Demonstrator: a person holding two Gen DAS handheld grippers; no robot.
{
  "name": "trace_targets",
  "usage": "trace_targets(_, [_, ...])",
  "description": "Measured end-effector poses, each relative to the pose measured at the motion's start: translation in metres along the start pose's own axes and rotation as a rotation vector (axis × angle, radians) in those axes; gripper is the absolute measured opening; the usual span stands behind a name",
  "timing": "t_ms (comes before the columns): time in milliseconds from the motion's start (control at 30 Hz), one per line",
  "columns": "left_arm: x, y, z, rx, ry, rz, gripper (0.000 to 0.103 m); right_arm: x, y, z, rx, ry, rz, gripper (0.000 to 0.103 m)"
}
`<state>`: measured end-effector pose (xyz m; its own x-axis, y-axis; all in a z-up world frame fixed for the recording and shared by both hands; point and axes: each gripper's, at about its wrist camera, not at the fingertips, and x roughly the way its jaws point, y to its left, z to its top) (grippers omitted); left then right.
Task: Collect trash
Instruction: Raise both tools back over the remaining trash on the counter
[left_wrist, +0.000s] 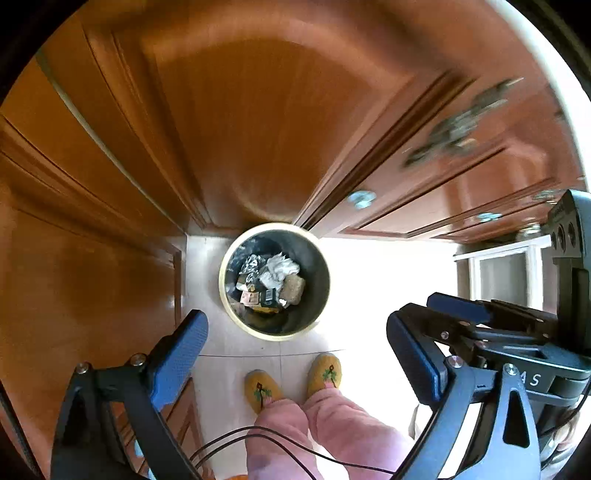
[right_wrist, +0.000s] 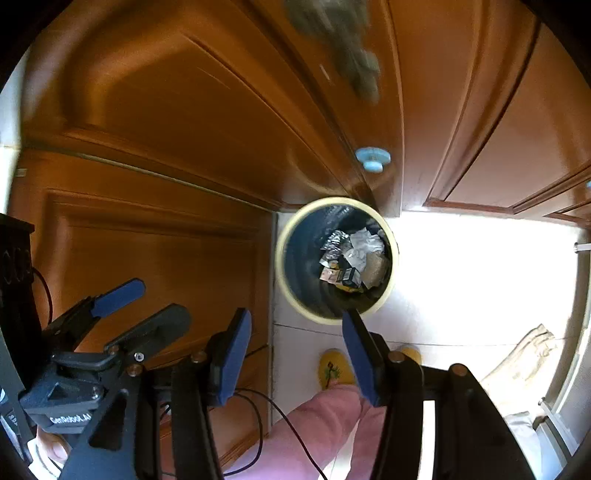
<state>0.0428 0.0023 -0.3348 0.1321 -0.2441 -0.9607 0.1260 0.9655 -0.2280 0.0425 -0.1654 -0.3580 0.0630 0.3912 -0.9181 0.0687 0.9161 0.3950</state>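
Both tongs above bin (left_wrist: 274, 332) w/ trash (left_wrist: 271, 280).
Left tongs (left_wrist: 299, 354) spread wide, right tongs (right_wrist: 297, 354) spread, both hold nothing.

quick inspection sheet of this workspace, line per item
surface: pale tiled floor, glare-washed on one side
job's things: round cream-rimmed bin in the corner of the wooden panels, holding crumpled white paper, foil, a brown block and small packets
clutter: nothing seen loose on the floor
grippers: left claw open and empty; right claw open and empty; both are above the bin
cables: thin black cable across pink trousers
surroundings: wooden cabinet doors with pale blue knob; yellow slippers
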Motion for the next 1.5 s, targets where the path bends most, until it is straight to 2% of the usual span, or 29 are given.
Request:
trace_targets(200, [-0.119,-0.031,0.014,0.075,-0.099,-0.010,0.096,-0.108,0.050,-0.003,-0.028,-0.115,-0.009,0.052])
trace_targets(333, [-0.193,-0.045,0.030,0.135,-0.203,-0.007,0.096,-0.183,0.085,-0.004,-0.040,-0.231,-0.004,0.052])
trace_targets(467, [-0.261,-0.054,0.048,0.178,-0.338,0.021,0.096,-0.241,0.106,-0.003,-0.056,-0.344,-0.001,0.052])
trace_targets(700, [-0.332,-0.063,0.083,0.216,-0.483,0.049,0.096,-0.304,0.129,0.017,-0.060,-0.468,0.016,0.052])
trace_targets(933, [-0.354,-0.067,0.132,0.223,-0.552,0.084,0.096,-0.344,0.147,0.058,-0.102,-0.547,0.019,0.052])
trace_targets(1100, [-0.352,-0.066,0.184,0.194,-0.571,0.127,0.096,-0.366,0.153,0.112,-0.170,-0.569,0.028,0.057])
trace_targets(1267, [-0.336,-0.064,0.258,0.132,-0.556,0.181,0.096,-0.371,0.152,0.194,-0.236,-0.554,0.057,0.059])
trace_targets(1400, [-0.314,-0.063,0.325,0.080,-0.506,0.199,0.096,-0.367,0.144,0.274,-0.255,-0.491,0.080,0.059])
trace_targets(1500, [-0.296,-0.058,0.376,0.042,-0.484,0.229,0.096,-0.360,0.139,0.331,-0.279,-0.459,0.060,0.064])
